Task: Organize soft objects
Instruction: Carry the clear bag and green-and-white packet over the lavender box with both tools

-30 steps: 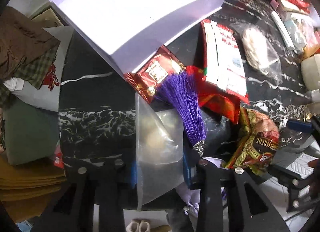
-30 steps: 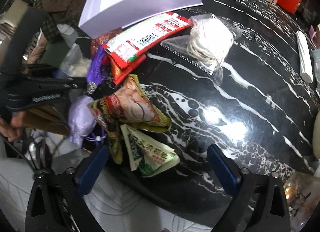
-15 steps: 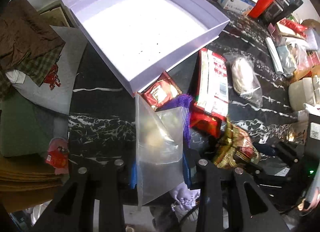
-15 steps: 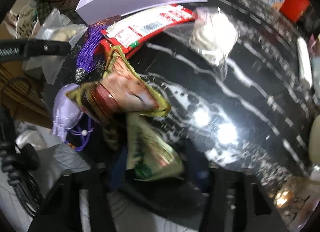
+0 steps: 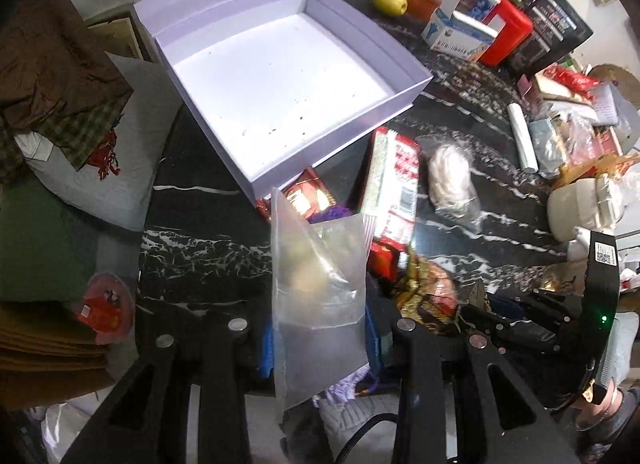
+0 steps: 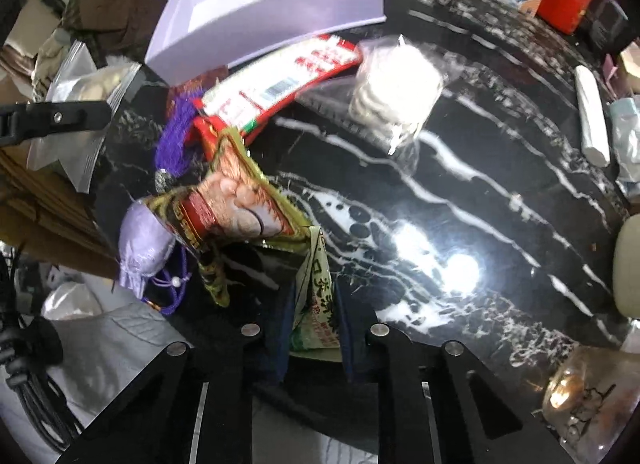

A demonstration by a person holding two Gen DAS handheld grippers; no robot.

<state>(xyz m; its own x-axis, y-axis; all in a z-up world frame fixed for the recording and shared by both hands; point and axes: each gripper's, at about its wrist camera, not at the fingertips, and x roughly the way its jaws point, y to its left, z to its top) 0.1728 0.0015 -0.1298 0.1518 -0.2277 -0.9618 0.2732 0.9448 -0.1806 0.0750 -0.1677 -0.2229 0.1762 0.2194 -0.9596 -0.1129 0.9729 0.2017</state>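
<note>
My left gripper (image 5: pixel 320 338) is shut on a clear plastic bag (image 5: pixel 316 288) with pale round pieces inside, held up above the black marble table (image 5: pixel 200 256). The same bag (image 6: pixel 86 83) shows at the left of the right wrist view. My right gripper (image 6: pixel 314 318) is shut on a green and white snack packet (image 6: pixel 316 304) at the table's near edge. Beside it lie a gold and red snack bag (image 6: pixel 232 203), a lilac pouch (image 6: pixel 144 248), a purple tassel (image 6: pixel 176 135) and a long red and white packet (image 6: pixel 280 79). An open lilac box (image 5: pixel 280 91) sits behind them.
A clear bag of white discs (image 6: pixel 396 91) lies mid-table. A lemon (image 5: pixel 390 1), a white and blue carton (image 5: pixel 460 31) and a red container (image 5: pixel 506 35) stand at the back. Clothes (image 5: pixel 60 75) pile on a seat to the left. More packets (image 5: pixel 568 135) crowd the right.
My left gripper has risen with the clear bag, so the lilac box shows whole. My right gripper has closed from wide open onto the green and white packet.
</note>
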